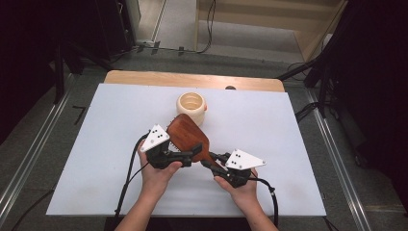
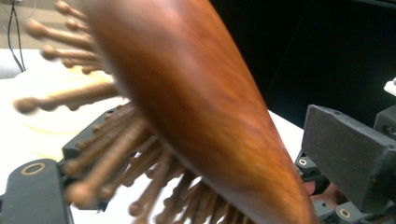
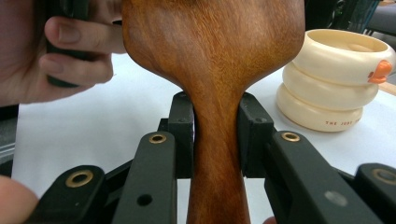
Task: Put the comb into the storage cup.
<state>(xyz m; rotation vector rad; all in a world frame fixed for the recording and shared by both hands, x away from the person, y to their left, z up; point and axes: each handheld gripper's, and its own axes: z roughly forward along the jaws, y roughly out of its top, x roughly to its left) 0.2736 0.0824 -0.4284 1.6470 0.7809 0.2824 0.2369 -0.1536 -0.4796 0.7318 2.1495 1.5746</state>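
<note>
One wooden hairbrush [image 1: 188, 136] is held above the white bench [image 1: 86, 159], its handle clamped between the jaws of the right gripper [image 1: 210, 161], as the right gripper view shows plainly. The paddle head lies between the jaws of the left gripper [image 1: 191, 153], which stand fairly wide; in the left gripper view one jaw sits under the bristles and the other off the smooth back, neither pressing. The step in hand looks like a handover or a two-handed steadying of the brush. To do it well, the left jaws should close squarely across the head's edges, not on the bristles, which would bend and slip, while the right grip holds firm until the left is secure. One cream ribbed cup [image 1: 191, 107] stands just beyond the brush, clear of it.
</note>
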